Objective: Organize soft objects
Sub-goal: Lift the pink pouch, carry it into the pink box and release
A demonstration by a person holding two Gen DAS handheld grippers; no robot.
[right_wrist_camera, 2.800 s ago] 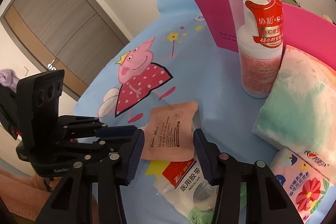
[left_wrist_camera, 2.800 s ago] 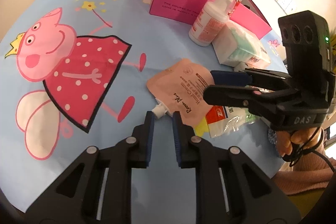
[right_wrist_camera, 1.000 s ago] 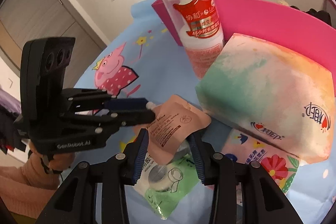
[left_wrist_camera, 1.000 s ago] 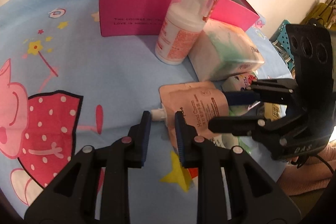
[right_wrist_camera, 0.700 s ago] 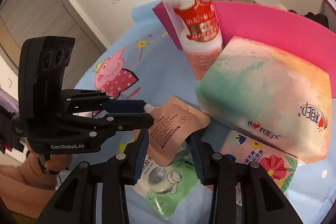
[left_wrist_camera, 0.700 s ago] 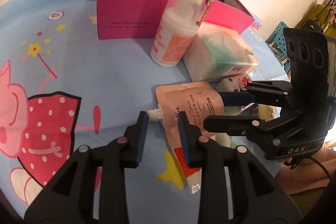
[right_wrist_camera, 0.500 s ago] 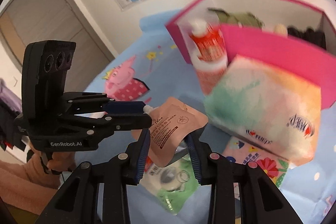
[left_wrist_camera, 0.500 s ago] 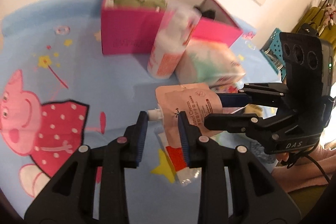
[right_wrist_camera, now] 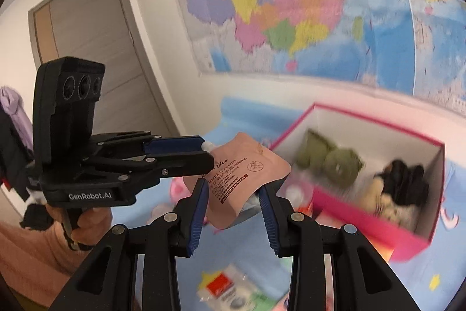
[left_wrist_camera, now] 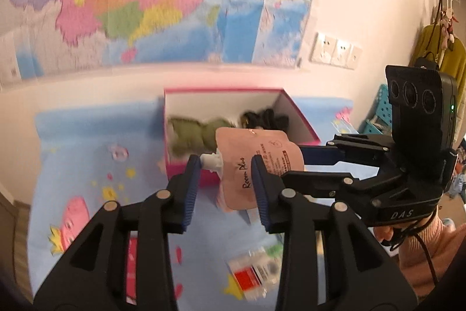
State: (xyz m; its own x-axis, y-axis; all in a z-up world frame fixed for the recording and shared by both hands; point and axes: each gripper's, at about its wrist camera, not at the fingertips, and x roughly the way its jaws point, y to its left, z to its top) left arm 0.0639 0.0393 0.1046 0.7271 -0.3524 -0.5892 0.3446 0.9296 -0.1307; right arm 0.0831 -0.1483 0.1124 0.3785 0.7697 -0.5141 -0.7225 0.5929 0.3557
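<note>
A pink spouted hand-cream pouch (left_wrist_camera: 259, 153) (right_wrist_camera: 241, 174) hangs in the air above the blue cloth. My right gripper (right_wrist_camera: 233, 188) (left_wrist_camera: 292, 165) is shut on its lower corner, and the pouch bends between the pads. My left gripper (left_wrist_camera: 224, 162) (right_wrist_camera: 206, 153) straddles the white spout (left_wrist_camera: 211, 161). Its jaws are opening, with the spout and the pouch's shoulder loose between them. Behind stands the open pink box (left_wrist_camera: 297, 114) (right_wrist_camera: 364, 226), holding a green soft item (left_wrist_camera: 189, 136) (right_wrist_camera: 337, 165) and a black one (left_wrist_camera: 265, 117) (right_wrist_camera: 407, 179).
A clear packet with a red label (left_wrist_camera: 253, 279) (right_wrist_camera: 224, 287) lies on the blue cartoon cloth (left_wrist_camera: 87, 165) below the grippers. A wall with maps rises right behind the box. A person's hand (right_wrist_camera: 84, 220) holds the left gripper; a grey door (right_wrist_camera: 87, 48) is at left.
Both grippers have risen with the pouch, well clear of the cloth, bottle and tissue packs. The view now looks over the box's rim. The left jaws stand wider around the spout.
</note>
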